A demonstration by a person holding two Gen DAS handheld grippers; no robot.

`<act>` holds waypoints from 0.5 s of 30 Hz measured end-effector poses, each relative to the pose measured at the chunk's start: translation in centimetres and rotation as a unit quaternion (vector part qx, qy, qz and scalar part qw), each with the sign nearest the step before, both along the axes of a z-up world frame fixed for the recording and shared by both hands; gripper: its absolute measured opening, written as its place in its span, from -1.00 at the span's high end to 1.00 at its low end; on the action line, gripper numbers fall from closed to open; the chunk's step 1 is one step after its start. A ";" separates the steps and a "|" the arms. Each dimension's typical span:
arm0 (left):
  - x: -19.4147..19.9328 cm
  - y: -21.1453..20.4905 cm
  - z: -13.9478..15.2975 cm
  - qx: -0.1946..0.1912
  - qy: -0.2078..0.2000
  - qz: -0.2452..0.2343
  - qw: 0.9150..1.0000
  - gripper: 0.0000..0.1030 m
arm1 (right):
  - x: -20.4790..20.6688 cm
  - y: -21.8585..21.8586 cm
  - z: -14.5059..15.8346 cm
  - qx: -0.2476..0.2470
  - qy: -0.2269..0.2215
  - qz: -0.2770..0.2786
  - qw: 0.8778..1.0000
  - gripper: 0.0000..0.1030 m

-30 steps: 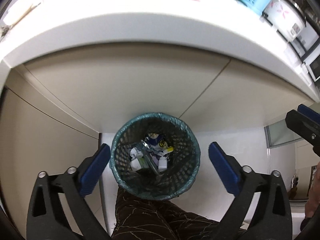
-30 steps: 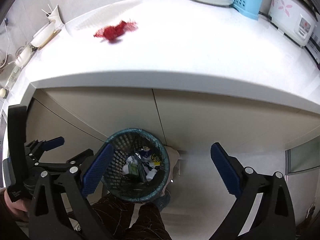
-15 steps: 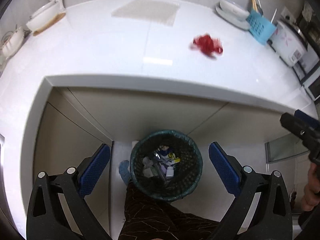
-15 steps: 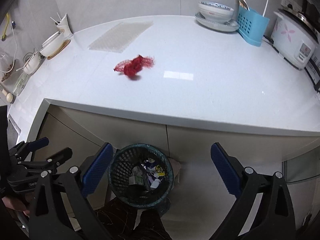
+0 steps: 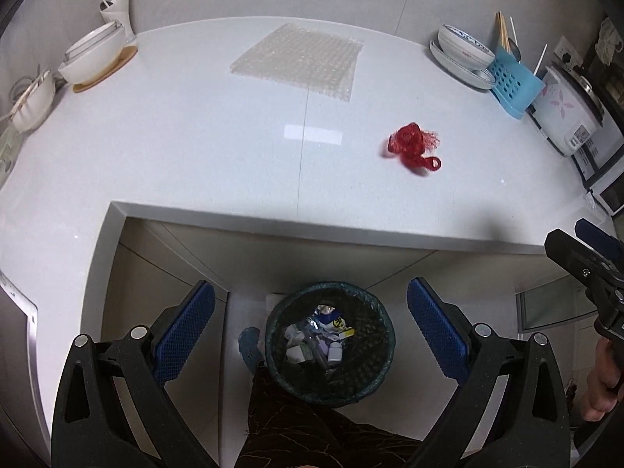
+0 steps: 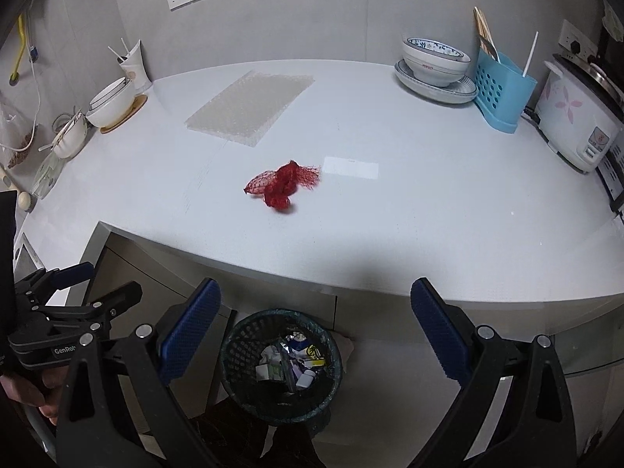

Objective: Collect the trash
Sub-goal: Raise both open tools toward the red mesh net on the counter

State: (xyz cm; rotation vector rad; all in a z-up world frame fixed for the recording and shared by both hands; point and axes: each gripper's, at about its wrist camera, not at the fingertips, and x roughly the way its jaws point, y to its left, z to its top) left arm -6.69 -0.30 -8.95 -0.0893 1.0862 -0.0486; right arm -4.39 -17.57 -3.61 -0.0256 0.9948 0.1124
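A crumpled red mesh net [image 5: 413, 146] [image 6: 284, 184] lies on the white counter [image 5: 195, 148] [image 6: 429, 214]. A sheet of bubble wrap [image 5: 298, 60] [image 6: 249, 107] lies flat farther back. A dark mesh trash bin [image 5: 329, 345] [image 6: 280, 366] with wrappers and small bottles inside stands on the floor below the counter edge. My left gripper [image 5: 310, 331] is open and empty above the bin. My right gripper [image 6: 314, 329] is open and empty, also above the bin. Each gripper shows at the edge of the other's view.
White bowls [image 6: 113, 103] and a cup with straws stand at the counter's back left. A bowl on a plate [image 6: 435, 62], a blue utensil holder [image 6: 503, 89] and a rice cooker [image 6: 577, 117] stand at the back right. Cabinet doors [image 5: 175, 269] lie below the counter.
Both grippers have risen and tilted up from the bin. The counter top, the red net and the bubble wrap have come fully into view. The bin looks smaller and lower.
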 end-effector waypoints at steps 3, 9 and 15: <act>1.1 0.2 0.6 0.002 -0.001 -0.001 1.000 -0.88 | 1.0 0.4 0.6 -0.001 -0.006 0.001 1.000 -0.82; 3.6 0.9 1.9 0.002 -0.006 -0.005 1.000 -0.88 | 3.4 0.8 1.6 -0.003 -0.013 -0.005 1.000 -0.82; 6.7 1.5 2.8 0.000 -0.011 -0.013 1.000 -0.88 | 6.0 1.2 1.9 -0.004 -0.011 -0.014 1.000 -0.82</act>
